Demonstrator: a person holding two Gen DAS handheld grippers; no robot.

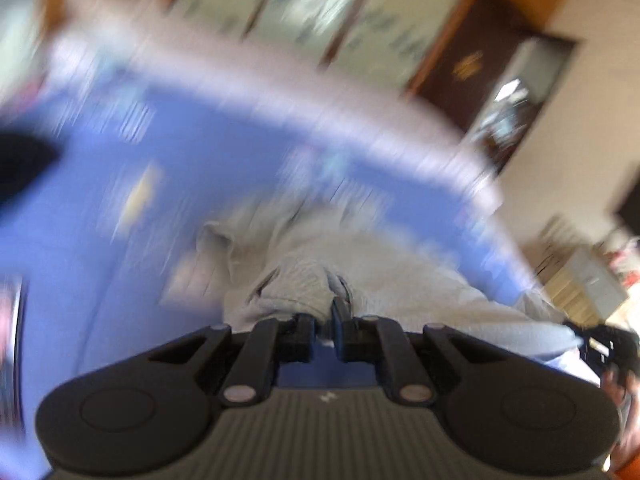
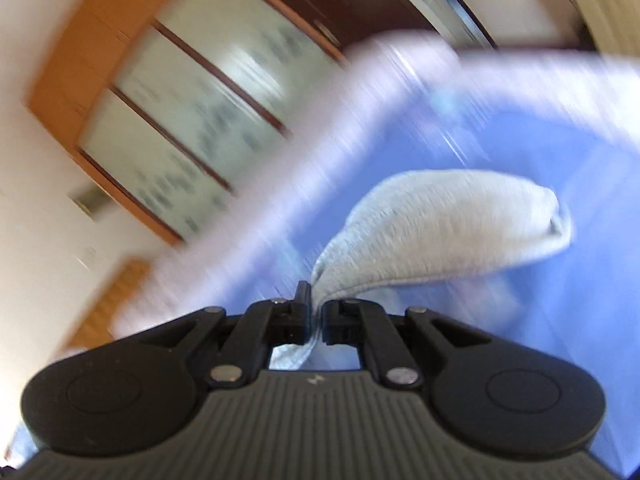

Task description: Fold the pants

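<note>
Right up close, grey pants (image 2: 444, 224) are pinched between the drawn-together fingers of the right gripper (image 2: 316, 312), with a fold of fabric lifted over the blue bedsheet (image 2: 560, 320). Same pants (image 1: 360, 264) are seen bunched on the sheet (image 1: 80, 240) in the left view, clamped by the left gripper (image 1: 326, 320). Everything's pretty motion-blurred. Further out, a wardrobe (image 2: 180, 120) with frosted panels and a dark door (image 1: 472, 64) can be made out.
</note>
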